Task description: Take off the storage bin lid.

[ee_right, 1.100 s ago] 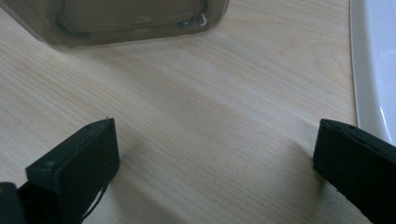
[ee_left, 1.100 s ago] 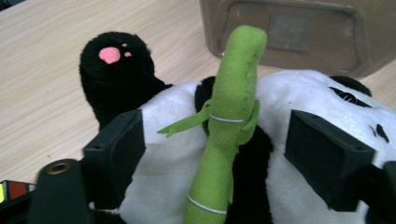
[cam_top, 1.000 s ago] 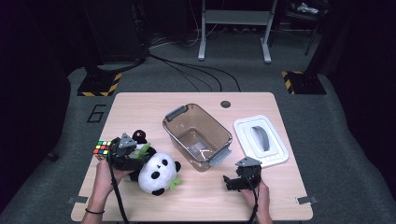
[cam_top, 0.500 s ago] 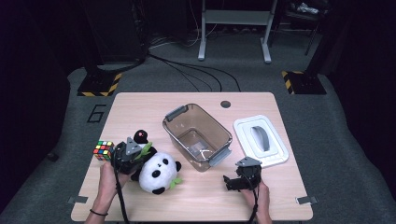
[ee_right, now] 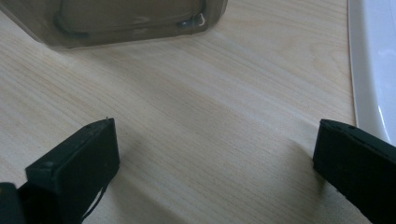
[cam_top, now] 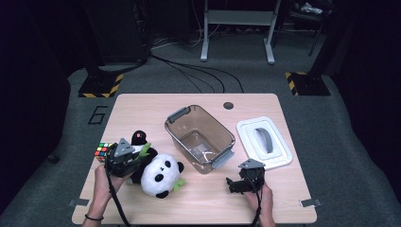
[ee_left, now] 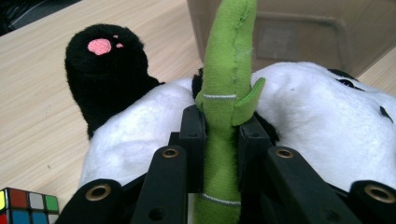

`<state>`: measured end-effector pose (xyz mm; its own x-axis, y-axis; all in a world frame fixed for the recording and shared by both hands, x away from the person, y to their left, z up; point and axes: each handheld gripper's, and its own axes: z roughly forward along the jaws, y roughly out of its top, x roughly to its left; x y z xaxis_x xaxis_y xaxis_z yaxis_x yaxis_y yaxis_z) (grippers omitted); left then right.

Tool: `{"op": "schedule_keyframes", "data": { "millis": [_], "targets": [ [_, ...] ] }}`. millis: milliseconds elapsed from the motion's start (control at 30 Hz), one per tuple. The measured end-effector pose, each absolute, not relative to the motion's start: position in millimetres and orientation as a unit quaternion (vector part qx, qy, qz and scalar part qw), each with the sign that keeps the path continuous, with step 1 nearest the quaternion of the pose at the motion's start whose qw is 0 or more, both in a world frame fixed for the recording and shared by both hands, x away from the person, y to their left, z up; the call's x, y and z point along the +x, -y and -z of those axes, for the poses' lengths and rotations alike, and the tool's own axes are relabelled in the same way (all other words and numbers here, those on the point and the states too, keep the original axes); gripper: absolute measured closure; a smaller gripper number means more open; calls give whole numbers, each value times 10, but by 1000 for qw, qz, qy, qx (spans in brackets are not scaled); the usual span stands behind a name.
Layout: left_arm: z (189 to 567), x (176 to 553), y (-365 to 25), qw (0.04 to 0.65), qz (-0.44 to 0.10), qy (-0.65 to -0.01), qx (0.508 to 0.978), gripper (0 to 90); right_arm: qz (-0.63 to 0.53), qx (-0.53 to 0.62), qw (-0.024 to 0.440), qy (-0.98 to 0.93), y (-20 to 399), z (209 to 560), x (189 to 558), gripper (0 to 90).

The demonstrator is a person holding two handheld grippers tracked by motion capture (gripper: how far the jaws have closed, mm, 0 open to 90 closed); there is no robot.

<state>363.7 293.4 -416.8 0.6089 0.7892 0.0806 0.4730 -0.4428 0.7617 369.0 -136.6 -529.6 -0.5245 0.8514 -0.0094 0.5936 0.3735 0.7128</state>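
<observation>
The two black jaws of the left gripper (ee_left: 215,135) are closed on the green plush bamboo stalk (ee_left: 225,84) that belongs to the black and white panda soft toy (cam_top: 158,172), and the stalk stands up between them in the left gripper view. Behind the stalk there is the white body of the toy and one black paw with a pink pad (ee_left: 103,70). The toy lies on the light wooden table (cam_top: 142,109), near its front left part, and it touches the left gripper in the high view. Just beside that gripper, at the left edge of the table, sits a small multicoloured puzzle cube (cam_top: 101,151). The right gripper (ee_right: 215,158) has its jaws wide apart, with only bare wood between them, and it is low over the table at the front right. Ahead of it stands the brownish transparent plastic box with grey handles (cam_top: 201,137), in the middle of the table. The white rectangular lid with a grey handle (cam_top: 264,143) lies flat to the right of the box, apart from it.
</observation>
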Motion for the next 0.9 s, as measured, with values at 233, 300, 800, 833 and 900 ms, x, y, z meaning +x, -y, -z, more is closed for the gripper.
{"op": "schedule_keyframes", "data": {
  "millis": [233,300,800,833,900],
  "targets": [
    [4020,3596,-2982,374,-219,-375,819,767,-335,448,192,-806,1366,5296,3691,0],
    [3979,3590,-2995,378,-216,-375,818,767,-335,449,192,-806,1365,5296,3691,0],
    [3603,3560,-3024,405,-224,-352,814,766,-335,448,192,-806,1367,5296,3691,0],
    [3577,3563,-3018,406,-226,-350,813,767,-335,448,192,-806,1367,5296,3691,0],
    [3522,3570,-2999,409,-230,-346,813,767,-336,449,192,-805,1366,5296,3691,0]
  ]
}}
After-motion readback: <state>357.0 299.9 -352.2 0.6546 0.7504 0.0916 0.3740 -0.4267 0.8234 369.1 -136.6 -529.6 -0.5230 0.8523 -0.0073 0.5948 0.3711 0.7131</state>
